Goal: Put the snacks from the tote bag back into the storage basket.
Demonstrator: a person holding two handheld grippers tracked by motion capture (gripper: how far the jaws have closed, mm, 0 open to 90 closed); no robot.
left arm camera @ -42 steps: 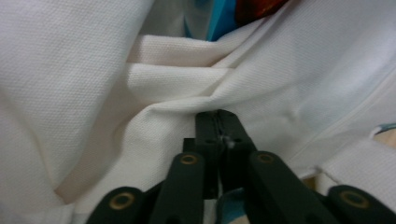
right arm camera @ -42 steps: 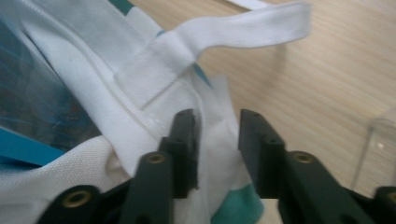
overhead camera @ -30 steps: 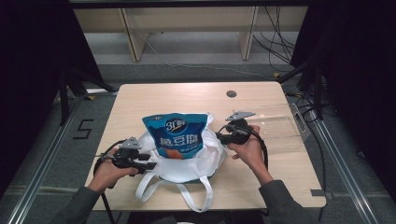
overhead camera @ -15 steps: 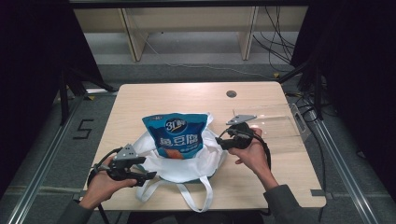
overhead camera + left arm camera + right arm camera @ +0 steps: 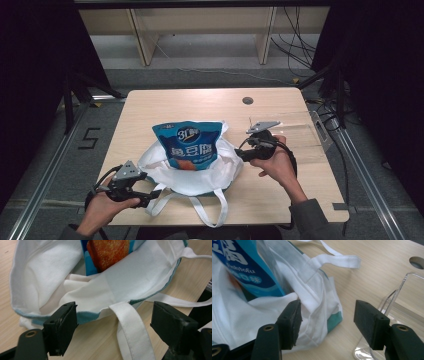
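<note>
- Nearest, at the table's front-left corner, the left hand point(image 5: 102, 207) holds the left gripper point(image 5: 152, 194) low and level, pointing right toward the bag's handles.
- Its jaws stand wide apart and hold nothing; in the left gripper view one white handle strap point(image 5: 133, 333) lies on the table between them, touching neither.
- Just beyond lies the white tote bag point(image 5: 192, 172), slumped open at the middle of the table point(image 5: 210, 102), teal showing along its edge.
- At the bag's right side the right hand point(image 5: 277, 165), wrist bent inward, aims the right gripper point(image 5: 239, 154) at the cloth; its jaws are also wide apart and empty, the left one just beside the fabric.
- A blue snack packet point(image 5: 189, 144) stands in the bag, its lower part hidden by cloth. Large white Chinese characters are printed on it; the right gripper view shows "tofu" on it, the word's start cut off.
- Right of the gripper sits a clear plastic stand point(image 5: 392, 302), hard to make out.
- Farthest, a "5" point(image 5: 88, 138) is marked on the floor at left.
</note>
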